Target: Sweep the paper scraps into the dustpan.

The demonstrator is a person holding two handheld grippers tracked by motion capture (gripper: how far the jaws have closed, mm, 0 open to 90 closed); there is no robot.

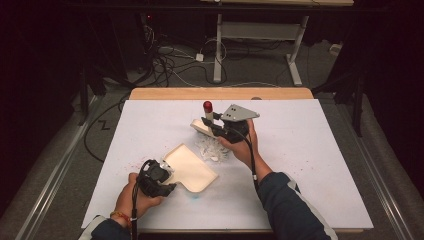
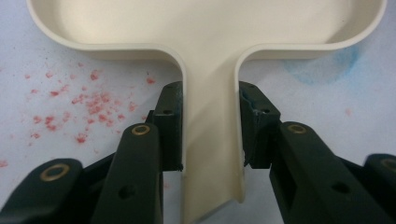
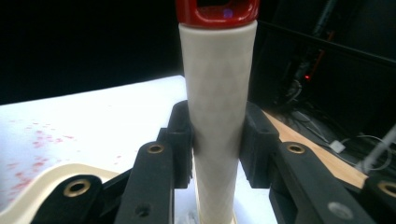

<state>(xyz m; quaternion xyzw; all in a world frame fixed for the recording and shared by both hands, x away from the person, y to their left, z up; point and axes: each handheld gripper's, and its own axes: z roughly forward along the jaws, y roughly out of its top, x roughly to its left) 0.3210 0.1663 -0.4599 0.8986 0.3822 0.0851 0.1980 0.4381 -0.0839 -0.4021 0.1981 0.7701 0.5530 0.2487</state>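
The left gripper [image 1: 167, 177] clamps the dustpan [image 1: 192, 170] handle, the right gripper [image 1: 216, 129] clamps the brush [image 1: 206, 119] handle; next, sweep the white scraps [image 1: 212, 148] into the pan.

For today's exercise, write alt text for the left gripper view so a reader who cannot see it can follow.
Two black jaws of the left gripper clamp the narrow handle of a cream dustpan, whose wide tray spreads across the top. It lies on a white table with red crumbs at the left and a faint blue smudge at the right.
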